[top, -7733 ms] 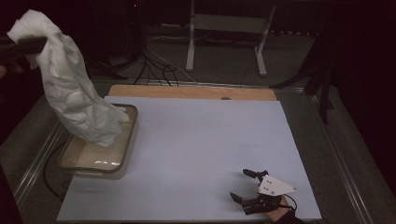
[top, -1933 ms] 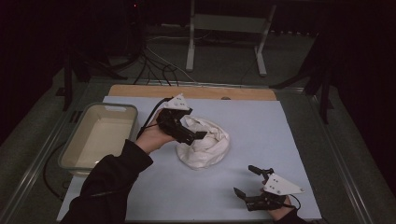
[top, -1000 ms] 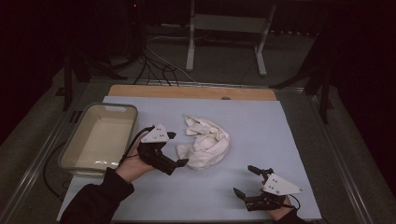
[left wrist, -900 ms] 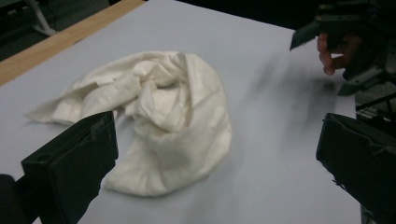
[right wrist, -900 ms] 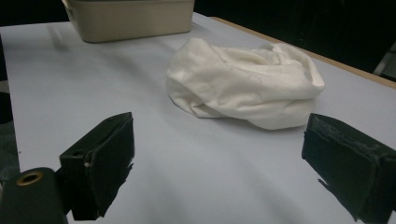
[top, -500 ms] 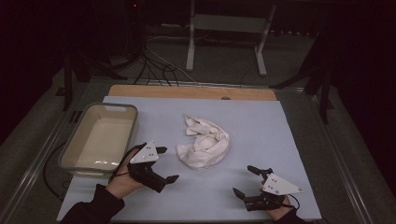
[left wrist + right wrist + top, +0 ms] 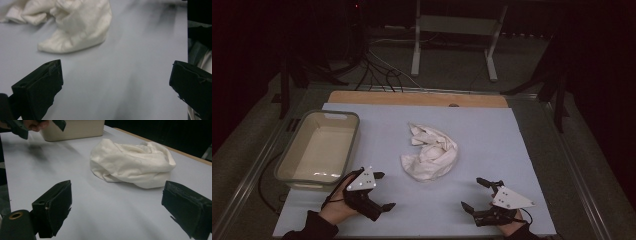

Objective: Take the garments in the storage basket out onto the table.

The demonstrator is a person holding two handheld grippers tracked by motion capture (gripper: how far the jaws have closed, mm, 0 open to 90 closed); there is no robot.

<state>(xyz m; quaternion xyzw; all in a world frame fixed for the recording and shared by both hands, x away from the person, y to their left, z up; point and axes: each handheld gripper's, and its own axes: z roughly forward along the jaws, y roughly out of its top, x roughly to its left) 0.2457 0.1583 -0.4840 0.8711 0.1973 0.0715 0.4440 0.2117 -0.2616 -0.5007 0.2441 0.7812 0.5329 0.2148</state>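
1 white cloth (image 7: 430, 154) crumpled mid-mat, untouched | 1 beige tub (image 7: 318, 150) at left, seen hollow from high view, side wall alone from right gripper view | 2 grippers: left gripper (image 7: 383, 191) near tub, jaws spread, holding nothing; right gripper (image 7: 474, 194) at near right, jaws spread, holding nothing | 1 blue mat (image 7: 492, 140)

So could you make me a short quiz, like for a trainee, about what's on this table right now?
1. True or false: the crumpled white cloth lies inside the beige rectangular plastic tub.
2. Which tool is nearer the tub: A) left tool B) right tool?
3. Fill in: both tools' jaws are ____ and hold nothing.

Key: 1 false, the cloth rests on the pale blue table sheet; 2 A; 3 open.
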